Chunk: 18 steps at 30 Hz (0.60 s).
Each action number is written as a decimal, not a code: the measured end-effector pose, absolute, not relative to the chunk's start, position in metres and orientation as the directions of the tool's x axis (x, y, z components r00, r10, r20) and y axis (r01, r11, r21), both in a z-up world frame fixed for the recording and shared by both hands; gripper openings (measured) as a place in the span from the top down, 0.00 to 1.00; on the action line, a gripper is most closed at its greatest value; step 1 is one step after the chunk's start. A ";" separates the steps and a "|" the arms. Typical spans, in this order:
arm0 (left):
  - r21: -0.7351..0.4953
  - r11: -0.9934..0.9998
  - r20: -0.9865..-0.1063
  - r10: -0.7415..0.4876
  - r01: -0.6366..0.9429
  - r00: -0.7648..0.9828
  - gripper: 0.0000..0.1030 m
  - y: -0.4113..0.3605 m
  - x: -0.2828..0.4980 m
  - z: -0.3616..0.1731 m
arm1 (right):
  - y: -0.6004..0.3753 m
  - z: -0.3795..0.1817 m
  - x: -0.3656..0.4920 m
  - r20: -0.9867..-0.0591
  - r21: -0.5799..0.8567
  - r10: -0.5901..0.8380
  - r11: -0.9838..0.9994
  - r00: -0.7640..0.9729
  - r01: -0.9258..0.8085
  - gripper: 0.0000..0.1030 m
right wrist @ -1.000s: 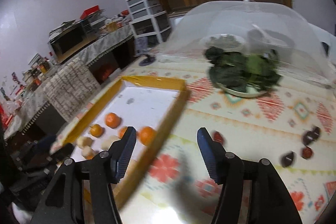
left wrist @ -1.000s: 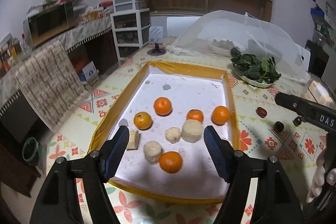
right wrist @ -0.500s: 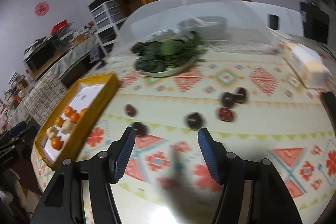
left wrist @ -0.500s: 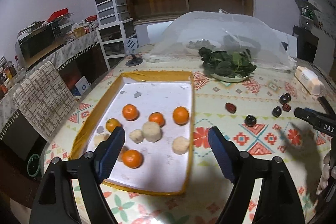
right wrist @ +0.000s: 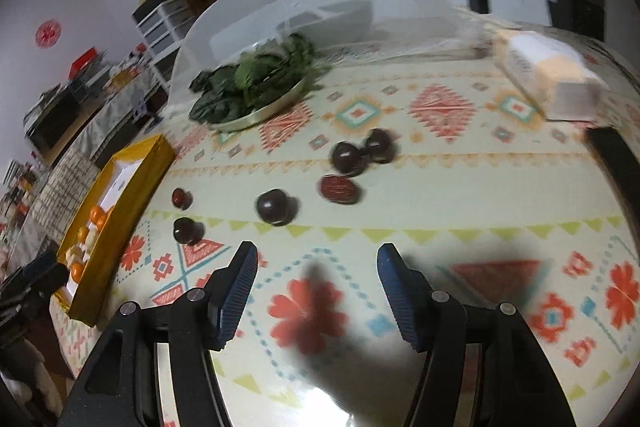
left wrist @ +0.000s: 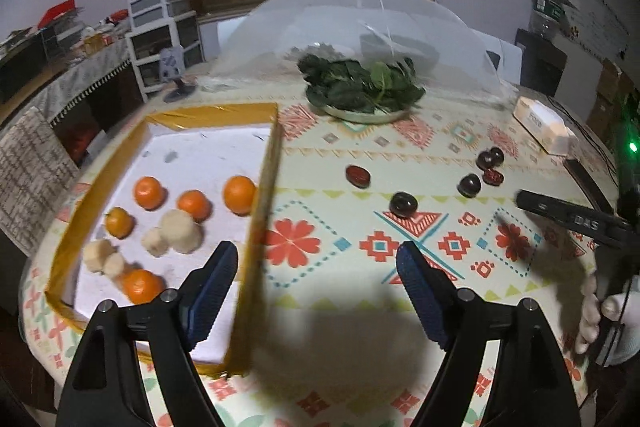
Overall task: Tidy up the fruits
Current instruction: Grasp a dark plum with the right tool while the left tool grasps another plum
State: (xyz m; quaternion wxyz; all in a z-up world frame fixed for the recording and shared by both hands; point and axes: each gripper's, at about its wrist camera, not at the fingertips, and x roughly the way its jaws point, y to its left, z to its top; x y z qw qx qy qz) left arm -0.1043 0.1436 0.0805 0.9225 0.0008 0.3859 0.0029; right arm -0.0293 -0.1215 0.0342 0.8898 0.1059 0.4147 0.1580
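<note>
A yellow-rimmed tray with a white floor lies on the left of the table. It holds several oranges and several pale lumpy pieces. Several dark round fruits and reddish dates are scattered on the patterned tablecloth right of the tray. My left gripper hangs open over the cloth just past the tray's right rim, nothing between its fingers. My right gripper is open above the cloth, short of the dark fruits. It also shows at the right edge of the left wrist view, right gripper.
A plate of leafy greens stands behind the fruits, in front of a white mesh food cover. A white box lies at the back right. Shelves and drawers line the wall left of the table.
Both views have swung right, from the tray to the dark fruits on the cloth. My left gripper has left the tray and its jaws stand slightly wider. The right gripper has come nearer the dark fruits.
</note>
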 end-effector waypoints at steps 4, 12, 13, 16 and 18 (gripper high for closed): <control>-0.011 1.000 -0.736 -0.011 0.005 0.677 0.21 0.141 -0.093 0.070 | -0.091 0.029 -0.005 -0.723 0.289 0.369 0.929 0.584 -0.229 0.36; -0.018 0.999 -0.736 -0.042 0.042 0.676 0.21 0.134 -0.073 0.064 | -0.062 0.020 0.022 -0.752 0.227 0.330 0.942 0.571 -0.245 0.36; -0.018 0.999 -0.739 -0.046 0.048 0.672 0.21 0.131 -0.070 0.063 | -0.060 0.019 0.023 -0.755 0.221 0.326 0.944 0.569 -0.247 0.38; -0.025 0.997 -0.752 -0.067 0.074 0.655 0.21 0.123 -0.058 0.055 | -0.058 0.017 0.024 -0.762 0.198 0.306 0.949 0.571 -0.244 0.54; -0.034 0.996 -0.763 -0.080 0.083 0.642 0.21 0.119 -0.051 0.050 | -0.060 0.016 0.025 -0.762 0.192 0.298 0.952 0.575 -0.239 0.64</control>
